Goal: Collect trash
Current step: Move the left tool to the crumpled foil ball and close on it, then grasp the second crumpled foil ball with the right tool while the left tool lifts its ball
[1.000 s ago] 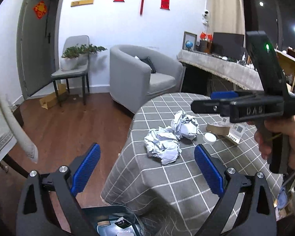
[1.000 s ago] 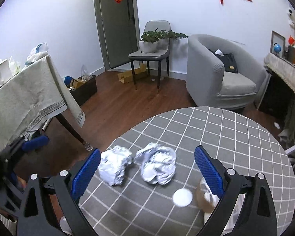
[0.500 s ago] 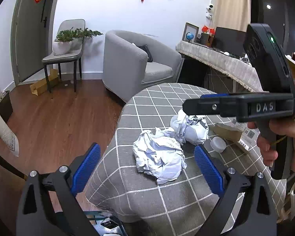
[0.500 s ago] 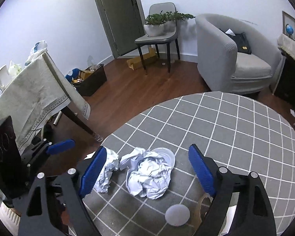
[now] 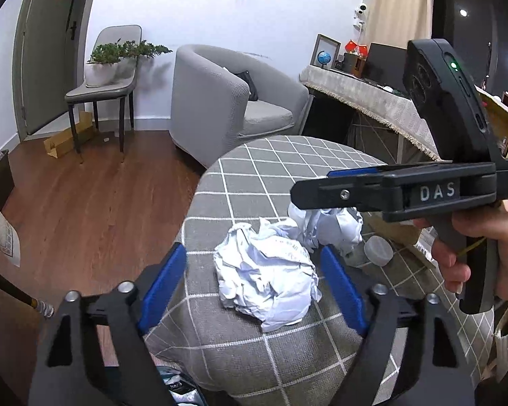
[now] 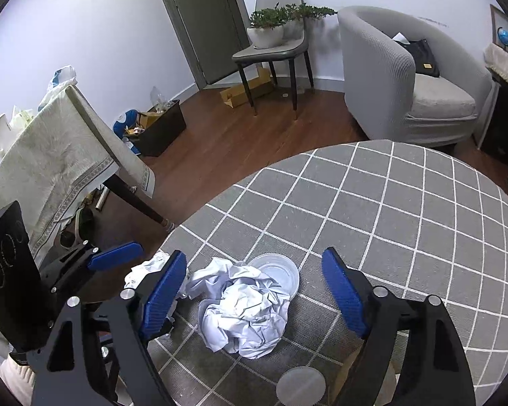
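Observation:
Two crumpled white paper balls lie near the edge of a round table with a grey checked cloth (image 5: 254,182). The nearer paper ball (image 5: 267,280) sits between the blue pads of my left gripper (image 5: 254,287), whose jaws are closing without squeezing it. The farther ball (image 5: 328,226) lies under my right gripper (image 5: 321,184), held by a hand. In the right wrist view that ball (image 6: 244,311) rests between the closing jaws of my right gripper (image 6: 254,294), unpressed. The other ball (image 6: 145,270) peeks out behind its left finger, next to one left-gripper pad (image 6: 115,257).
A clear plastic lid (image 6: 277,270) lies against the paper, and a white round lid (image 6: 299,384) sits nearer. A bin (image 5: 179,389) stands below the table edge. A grey armchair (image 5: 220,101), a chair with plants (image 5: 101,84) and a cloth-covered table (image 6: 50,155) surround it.
Both grippers have come down and closer to the table, each now straddling a paper ball. Their jaws have narrowed a little. The paper has not moved.

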Demonstrator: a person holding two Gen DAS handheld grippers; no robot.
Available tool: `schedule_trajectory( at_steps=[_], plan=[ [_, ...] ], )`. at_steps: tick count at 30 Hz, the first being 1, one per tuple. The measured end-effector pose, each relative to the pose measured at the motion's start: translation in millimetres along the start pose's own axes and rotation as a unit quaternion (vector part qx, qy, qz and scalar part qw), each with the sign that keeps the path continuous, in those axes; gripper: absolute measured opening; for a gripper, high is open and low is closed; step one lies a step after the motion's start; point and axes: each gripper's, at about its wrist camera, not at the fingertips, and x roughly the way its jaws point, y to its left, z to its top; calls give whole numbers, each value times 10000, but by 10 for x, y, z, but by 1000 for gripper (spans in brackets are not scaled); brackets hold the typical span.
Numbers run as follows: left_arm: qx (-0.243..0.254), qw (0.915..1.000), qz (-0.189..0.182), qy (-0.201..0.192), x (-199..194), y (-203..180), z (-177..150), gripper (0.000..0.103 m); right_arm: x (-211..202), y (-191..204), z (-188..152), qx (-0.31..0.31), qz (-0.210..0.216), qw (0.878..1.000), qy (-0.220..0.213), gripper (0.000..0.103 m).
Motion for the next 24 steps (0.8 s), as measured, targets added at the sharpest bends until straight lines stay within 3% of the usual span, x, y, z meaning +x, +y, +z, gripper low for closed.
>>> schedule_trajectory(
  at_steps=[5,14,17,21,24],
  plan=[
    [-53,9999,-131,90,11,-11,-43,60,32,43,-21,-23,4,10000,72,80],
    [-289,9996,28,3,-188,60,-84,58,82,83,-111,110,101,9997,184,71],
    [-342,9994,66,-45,-300,90,-110,58,91,76,-174,107,-85,9996,238,63],
    [-402,9989,249,12,-418,123,-169,58,-1,139,-226,81,-162,9998,31,52],
    [-382,9984,405,39,-518,130,-210,58,-85,249,-275,-43,-202,9998,-79,52]
  ],
)
